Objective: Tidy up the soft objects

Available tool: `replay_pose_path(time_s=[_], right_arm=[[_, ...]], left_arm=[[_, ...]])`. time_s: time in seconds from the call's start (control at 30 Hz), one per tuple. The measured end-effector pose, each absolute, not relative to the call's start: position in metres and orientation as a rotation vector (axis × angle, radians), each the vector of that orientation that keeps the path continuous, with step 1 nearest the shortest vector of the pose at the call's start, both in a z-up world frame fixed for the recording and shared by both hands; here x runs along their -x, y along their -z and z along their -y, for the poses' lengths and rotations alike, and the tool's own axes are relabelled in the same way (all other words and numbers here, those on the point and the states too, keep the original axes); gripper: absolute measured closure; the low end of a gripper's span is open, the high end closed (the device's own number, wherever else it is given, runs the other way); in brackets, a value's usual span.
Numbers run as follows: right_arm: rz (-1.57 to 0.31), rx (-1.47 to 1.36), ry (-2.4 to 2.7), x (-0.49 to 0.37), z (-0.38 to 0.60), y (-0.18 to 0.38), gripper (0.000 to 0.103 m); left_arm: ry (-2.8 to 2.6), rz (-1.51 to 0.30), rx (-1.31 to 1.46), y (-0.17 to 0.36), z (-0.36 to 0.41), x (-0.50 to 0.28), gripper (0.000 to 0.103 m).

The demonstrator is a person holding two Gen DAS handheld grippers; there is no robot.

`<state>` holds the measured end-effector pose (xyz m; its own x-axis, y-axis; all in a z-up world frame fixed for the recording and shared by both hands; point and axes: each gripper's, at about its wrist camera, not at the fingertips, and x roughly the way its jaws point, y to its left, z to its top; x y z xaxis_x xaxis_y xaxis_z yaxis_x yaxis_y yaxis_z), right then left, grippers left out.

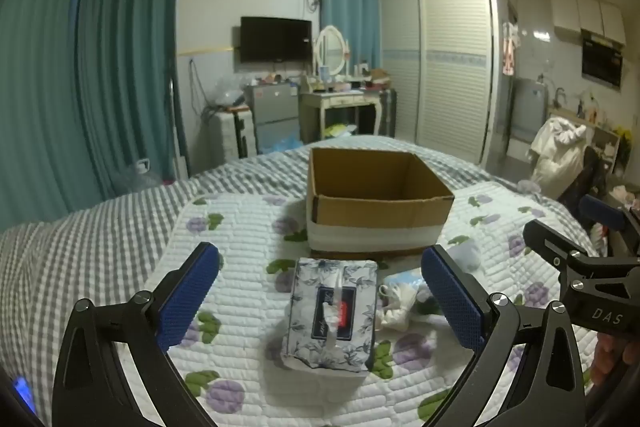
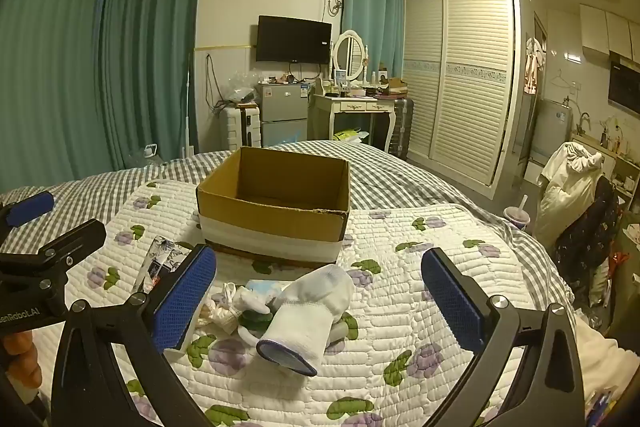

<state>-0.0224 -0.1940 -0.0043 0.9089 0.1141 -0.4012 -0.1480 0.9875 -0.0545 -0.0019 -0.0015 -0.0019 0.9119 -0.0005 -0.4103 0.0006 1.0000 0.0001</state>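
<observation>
Bedroom, teal curtains (image 2: 100, 67) upper left, wall TV (image 2: 293, 39) centre top, louvred wardrobe (image 2: 460, 75) upper right. Bed with grey gingham sheet (image 1: 80, 239), white quilted pad with purple flowers (image 2: 400, 307) across lower half of both views.

Open cardboard box (image 1: 376, 211) centre frame on pad, white band around lower wall; nothing visible inside from these angles.

Left gripper (image 1: 320, 295): released, blue pads spread wide at lower left and lower right of left view, holding nothing. Floral tissue pack (image 1: 332, 315) lying flat on pad between pads, not touched, just in front of box. Small pile of pale soft items (image 1: 396, 303) immediately right of pack.

Right gripper (image 2: 320, 301): released too, pads wide apart, nothing gripped. White sock (image 2: 308, 311) with dark blue cuff, lower centre of right view, lying on pad between pads, draped over the pile; cuff toward camera. Tissue pack (image 2: 160, 259) at left, partly behind left pad. Each gripper visible at edge of the other's view.

Purple cup with straw (image 2: 517, 217) at right edge of bed.
</observation>
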Motion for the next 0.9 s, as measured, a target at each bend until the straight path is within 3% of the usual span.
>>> replay_pose_path(time_s=[0.9], right_arm=[[-0.420, 0.084, -0.138, 0.0208, 0.1970, 0.0027, 0.000]], left_arm=[[-0.002, -0.433, 0.001, 0.0062, 0.0001, -0.0011, 0.000]])
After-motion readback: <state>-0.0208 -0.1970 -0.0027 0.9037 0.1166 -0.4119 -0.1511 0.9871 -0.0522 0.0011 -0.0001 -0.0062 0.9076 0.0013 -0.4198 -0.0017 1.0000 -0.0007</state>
